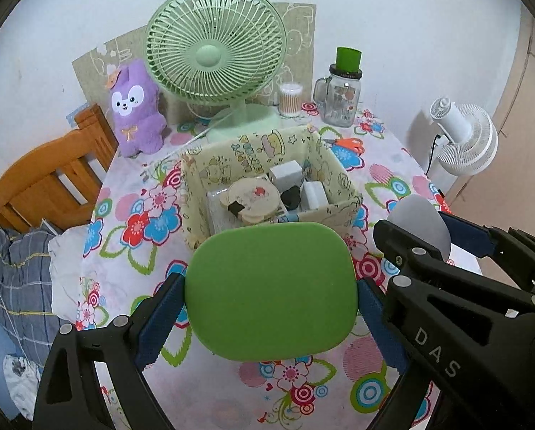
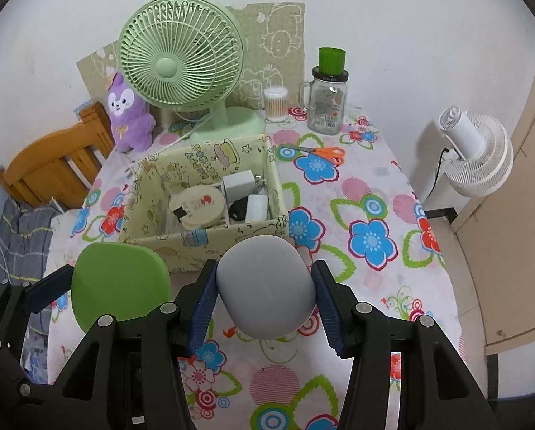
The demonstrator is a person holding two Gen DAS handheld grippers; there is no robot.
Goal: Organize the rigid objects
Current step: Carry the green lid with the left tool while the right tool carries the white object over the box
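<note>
left gripper spread wide, blue pads clamping green rounded object at lower centre. right gripper narrower, grasping grey rounded object. both held above floral tablecloth, just below patterned box front edge; bare cloth lies right.

Both tools are showing the same build. The left gripper is presenting a black plastic frame with open triangular cut-outs and round silver screw heads at the pivots. Its fingers are carrying dark blue ribbed pads. The right gripper is appearing in matching black, with blue ridged fingers and silver screws. White lettering "DAS" is showing on one black arm in the left wrist view.
</note>
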